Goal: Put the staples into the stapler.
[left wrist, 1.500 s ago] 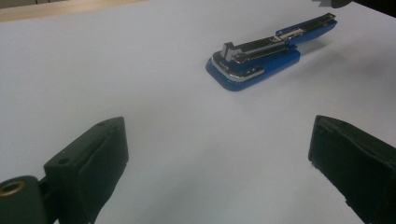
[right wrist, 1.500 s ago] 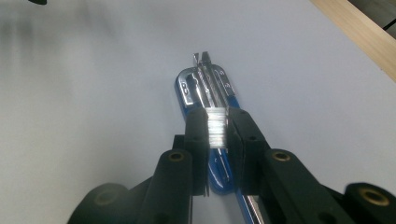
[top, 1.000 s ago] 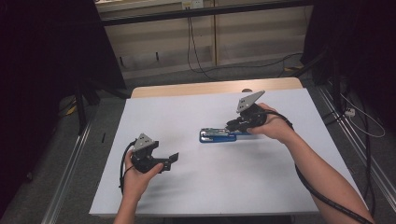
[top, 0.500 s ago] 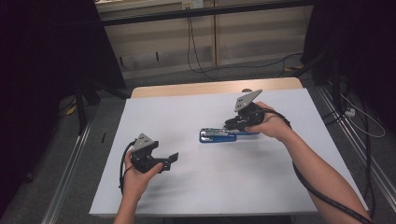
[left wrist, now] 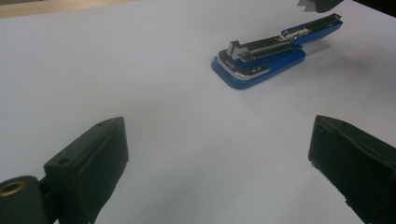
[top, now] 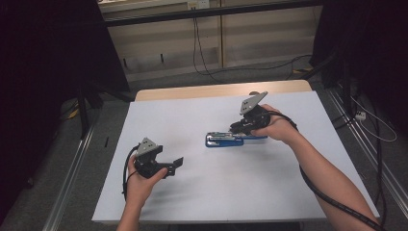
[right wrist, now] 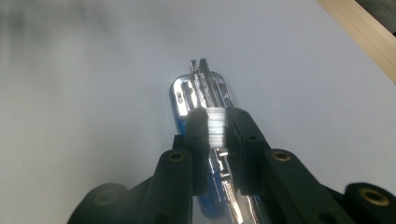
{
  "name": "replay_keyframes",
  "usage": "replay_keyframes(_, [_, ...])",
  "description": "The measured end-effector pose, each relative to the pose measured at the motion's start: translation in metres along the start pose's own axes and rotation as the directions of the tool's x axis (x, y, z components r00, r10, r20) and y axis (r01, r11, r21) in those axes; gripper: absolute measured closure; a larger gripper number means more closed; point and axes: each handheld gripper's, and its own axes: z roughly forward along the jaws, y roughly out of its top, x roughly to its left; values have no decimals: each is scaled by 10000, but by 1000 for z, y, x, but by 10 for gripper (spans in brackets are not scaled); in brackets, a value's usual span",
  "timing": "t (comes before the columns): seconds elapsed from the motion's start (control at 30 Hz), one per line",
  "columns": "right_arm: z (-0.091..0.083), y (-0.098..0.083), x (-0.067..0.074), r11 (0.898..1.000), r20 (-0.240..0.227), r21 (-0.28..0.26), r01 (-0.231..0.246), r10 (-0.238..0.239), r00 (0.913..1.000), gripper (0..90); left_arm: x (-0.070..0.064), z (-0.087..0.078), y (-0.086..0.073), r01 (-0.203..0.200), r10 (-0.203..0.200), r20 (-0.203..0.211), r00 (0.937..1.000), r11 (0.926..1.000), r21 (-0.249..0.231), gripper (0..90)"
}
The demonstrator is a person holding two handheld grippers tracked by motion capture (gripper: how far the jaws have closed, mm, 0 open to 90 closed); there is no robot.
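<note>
Fingers (right wrist: 198, 135) of our right gripper (right wrist: 215, 122) pinch a silvery block of staples above the opened blue metal stapler (top: 224, 139) mid-table, ready for loading; our left gripper (left wrist: 217, 158) waits wide open, empty.

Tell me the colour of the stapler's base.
Blue; the stapler shows it best in the left gripper view, with silver metal on top.

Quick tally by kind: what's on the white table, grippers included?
Blue stapler, lying opened up: 1
Strip of staples, held over it between the right gripper's pads: 1
Handheld grippers: 2, left gripper and right gripper
Total: 4
</note>
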Motion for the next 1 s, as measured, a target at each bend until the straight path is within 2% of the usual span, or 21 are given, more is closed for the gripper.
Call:
replay_keyframes(0.6, [10, 2, -4, 9996, -89, 64, 271, -271, 9996, 790, 2, 0, -1, 14, -13, -86, 10000, 10000, 98, 51])
replay_keyframes(1.0, [17, 3, -8, 9997, -157, 57, 234, -233, 9996, 790, 3, 0, -2, 50, -48, -133, 9999, 9999, 125, 50])
